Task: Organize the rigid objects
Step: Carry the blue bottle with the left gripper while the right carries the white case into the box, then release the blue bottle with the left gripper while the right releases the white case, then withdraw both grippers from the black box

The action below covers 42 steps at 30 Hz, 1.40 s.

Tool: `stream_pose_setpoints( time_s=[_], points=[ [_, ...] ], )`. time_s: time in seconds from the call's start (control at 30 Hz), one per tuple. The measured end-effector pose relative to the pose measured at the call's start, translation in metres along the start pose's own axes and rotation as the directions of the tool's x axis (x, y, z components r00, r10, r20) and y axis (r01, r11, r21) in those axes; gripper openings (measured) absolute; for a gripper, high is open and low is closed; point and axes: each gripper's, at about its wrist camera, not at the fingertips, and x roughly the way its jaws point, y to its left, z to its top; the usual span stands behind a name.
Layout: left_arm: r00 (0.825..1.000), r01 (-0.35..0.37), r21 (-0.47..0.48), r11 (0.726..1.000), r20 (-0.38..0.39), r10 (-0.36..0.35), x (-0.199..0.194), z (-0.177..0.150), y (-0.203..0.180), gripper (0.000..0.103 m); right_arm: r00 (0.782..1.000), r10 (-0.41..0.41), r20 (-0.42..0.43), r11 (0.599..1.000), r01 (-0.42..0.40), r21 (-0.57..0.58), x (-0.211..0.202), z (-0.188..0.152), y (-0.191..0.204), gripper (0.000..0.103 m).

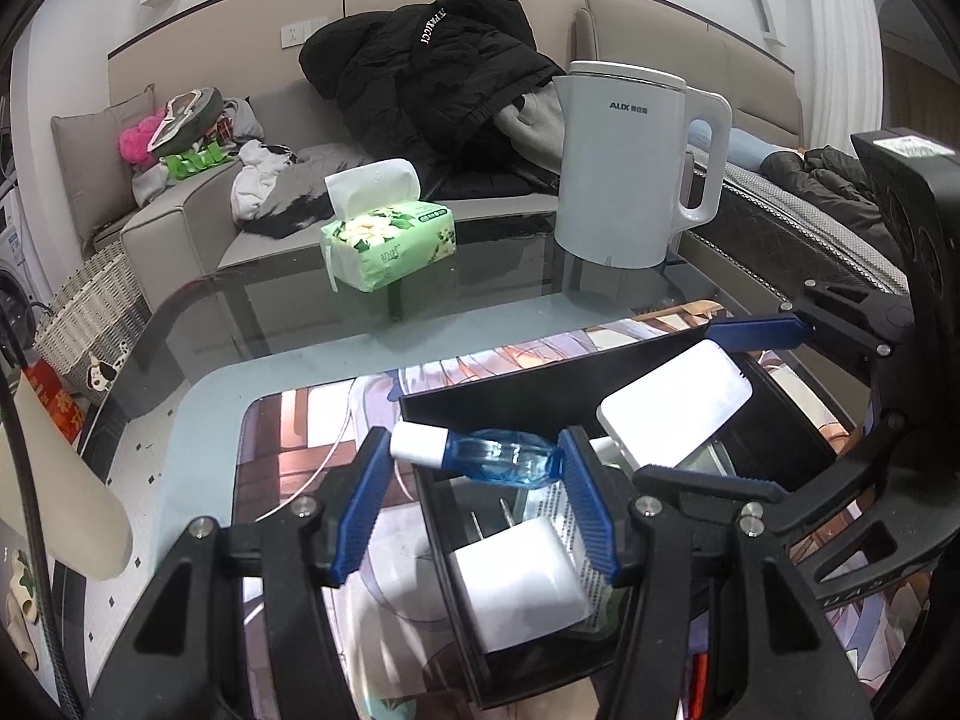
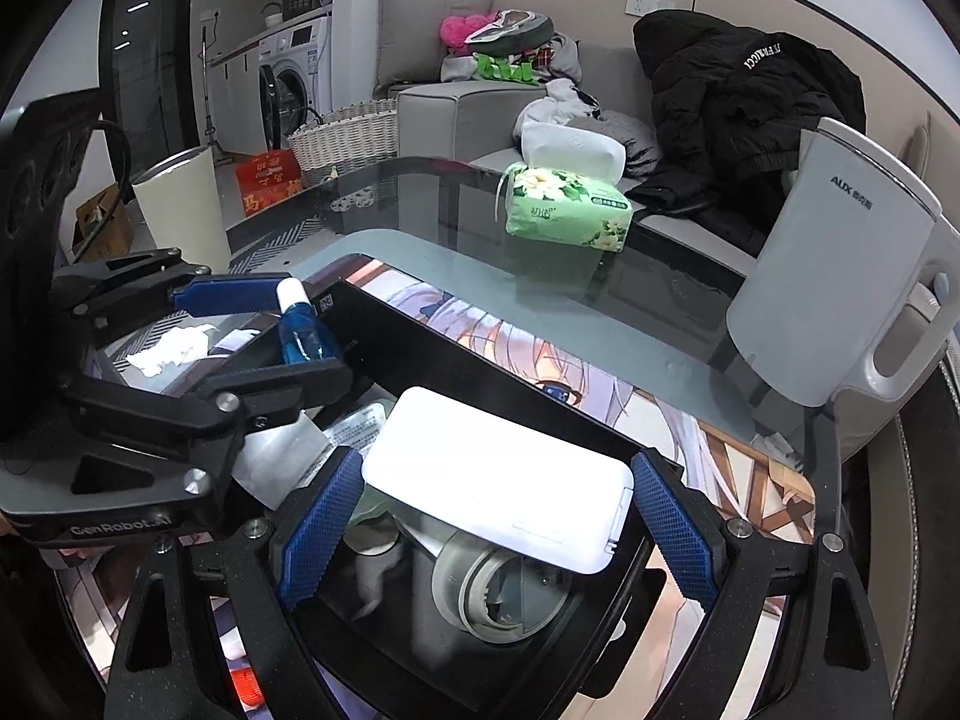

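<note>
Left wrist view. Your left gripper [image 1: 474, 501] pinches a small blue bottle [image 1: 507, 457] with a white cap [image 1: 418, 443]; the bottle lies crosswise, cap toward 9 o'clock, base against the right pad, and the cap end appears to meet the left pad. It hangs over the near-left corner of a black open box [image 1: 798, 450]. A white charger plug [image 1: 516, 582] lies inside, right below the bottle. At 2 o'clock your right gripper [image 1: 756, 360] carries a white flat case [image 1: 675, 405] over the same box. The box sits on a printed anime desk mat [image 1: 300, 450] on a glass table [image 1: 480, 300]. Open glass lies from 10 to 12 o'clock, up to a green tissue pack [image 1: 390, 246]. At 1 o'clock stands a white kettle [image 1: 624, 162] marked "AUX". The black jacket [image 1: 420, 78] on the sofa carries white lettering, too warped to read.

Right wrist view. Your right gripper [image 2: 498, 516] stands spread wide with the white flat case [image 2: 498, 474] spanning pad to pad; both ends seem to touch, so it looks held. Below it in the box [image 2: 480, 372] lies a grey round part [image 2: 492, 588]. At 9 o'clock your left gripper [image 2: 276, 324], its body printed "GenRobot.AI", holds the blue bottle [image 2: 300, 342] above the box's far-left wall. Bare mat [image 2: 690, 432] lies at 3 o'clock, clear glass at 12 to 1, bounded by the tissue pack [image 2: 567, 204] and the "AUX" kettle [image 2: 834, 276].
</note>
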Motion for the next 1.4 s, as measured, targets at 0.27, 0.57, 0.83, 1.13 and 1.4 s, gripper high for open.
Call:
stream_pose_setpoints(
  time_s=[0.27, 0.57, 0.83, 1.13, 1.4],
  points=[
    [1.000, 0.013, 0.007, 1.000, 0.012, -0.014, -0.004, 0.000, -0.002, 0.057, 0.999, -0.019, 0.045, 1.000, 0.019, -0.005, -0.016, -0.008, 0.001, 0.100],
    [1.000, 0.016, -0.015, 1.000, 0.024, -0.016, -0.014, -0.001, 0.000, 0.096, 0.997, -0.019, 0.080, 1.000, 0.017, 0.020, -0.034, -0.019, -0.006, 0.102],
    [0.999, -0.001, -0.038, 0.999, 0.048, 0.003, -0.028, -0.004, 0.007, 0.098, 0.997, -0.011, 0.079, 0.999, 0.008, 0.032, -0.042, -0.027, -0.009, 0.102],
    [0.997, -0.036, -0.023, 0.999, 0.066, 0.038, -0.050, -0.014, -0.001, 0.098, 0.996, -0.010, 0.089, 1.000, 0.008, 0.024, -0.062, -0.036, -0.006, 0.102],
    [0.996, -0.046, -0.037, 0.998, 0.076, 0.048, -0.074, -0.024, -0.007, 0.098, 0.996, 0.018, 0.084, 1.000, -0.020, 0.021, -0.079, -0.060, -0.001, 0.102]
  ],
)
